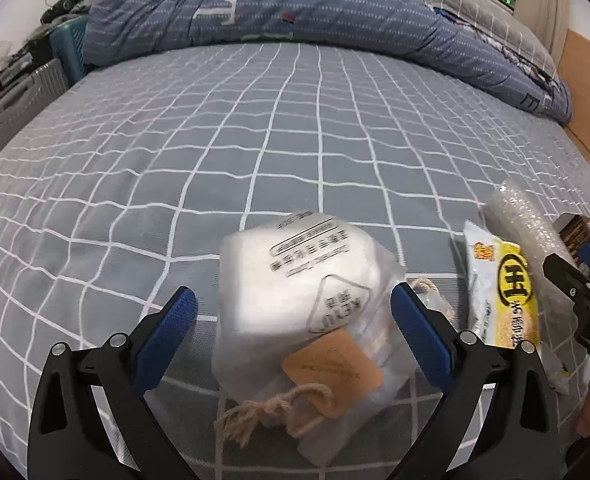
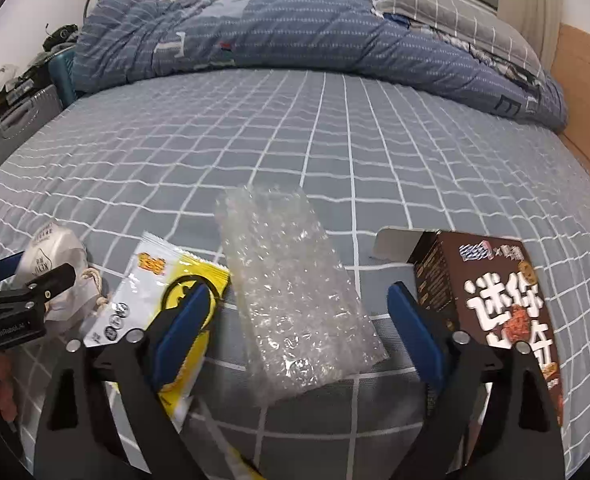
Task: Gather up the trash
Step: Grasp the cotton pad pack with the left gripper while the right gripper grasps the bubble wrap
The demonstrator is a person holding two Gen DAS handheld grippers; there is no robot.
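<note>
Nothing is collected yet: on the checked bed (image 2: 295,140) four pieces lie near, left to right: white drawstring pouch (image 1: 295,300), yellow snack wrapper (image 2: 167,280), bubble wrap (image 2: 291,292), brown carton (image 2: 503,304). The left gripper (image 1: 295,324) straddles the pouch and the right gripper (image 2: 299,320) the bubble wrap, both wide apart, gripping nothing.

Checked bed (image 2: 295,140) bears pouch (image 1: 295,292), wrapper (image 2: 155,280), bubble wrap (image 2: 291,288), box (image 2: 495,300).

bed sheet (image 2: 315,128) open ahead; quilt (image 2: 295,36) blocks, seemingly, the far end.
</note>
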